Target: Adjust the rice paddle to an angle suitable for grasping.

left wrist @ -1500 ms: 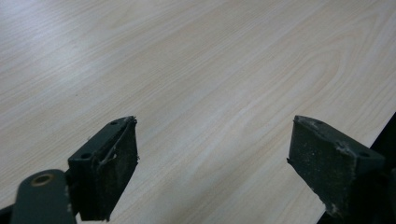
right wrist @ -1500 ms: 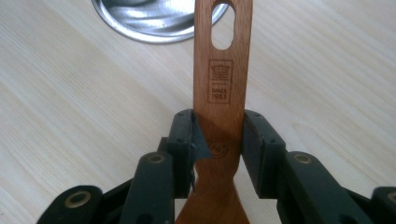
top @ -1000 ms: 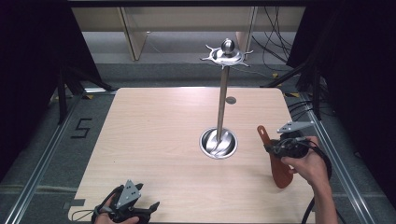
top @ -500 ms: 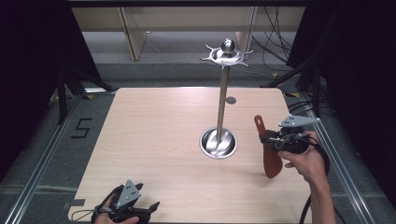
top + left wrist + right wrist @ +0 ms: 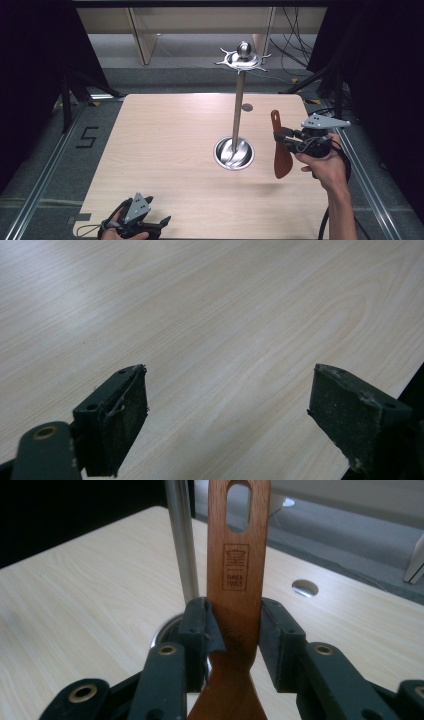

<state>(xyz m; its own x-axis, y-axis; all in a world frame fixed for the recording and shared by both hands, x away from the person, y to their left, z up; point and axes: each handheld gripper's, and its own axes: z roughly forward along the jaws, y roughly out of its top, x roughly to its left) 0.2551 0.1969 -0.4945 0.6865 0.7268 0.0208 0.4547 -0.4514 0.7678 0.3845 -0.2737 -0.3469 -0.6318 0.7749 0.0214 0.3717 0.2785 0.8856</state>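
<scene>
Left gripper (image 5: pixel 159 221): we find it at the near left corner of the table (image 5: pixel 165 140), held low in the person's left hand (image 5: pixel 116 231), which comes in from the bottom edge with only fingers and knuckles showing. The grey plate on top faces up. In the left gripper view (image 5: pixel 227 420) we see its two black jaws set wide apart, nothing between them, bare pale wood grain beneath and the table edge at the lower right.

Stand (image 5: pixel 238 107): we note a metal rack right of the table's centre, an upright pole rising from a round shiny base (image 5: pixel 233 153) to a top disc with hooks and a ball knob (image 5: pixel 243 49). A small round hole (image 5: pixel 247 107) sits in the tabletop just behind it.

Wooden spatula (image 5: pixel 280 145): we list it right of the stand's base and apart from it, lifted off the table, roughly upright, handle end up and broad blade down. In the right gripper view (image 5: pixel 235 565) the handle shows a slotted hanging hole and a stamped mark, with the pole just behind to its left.

Right gripper (image 5: pixel 285 139): clamped on the spatula's handle from the right side, jaws pressed against both edges. The right hand (image 5: pixel 322 160) grips it from below, forearm rising from the bottom edge at the table's right side.
</scene>
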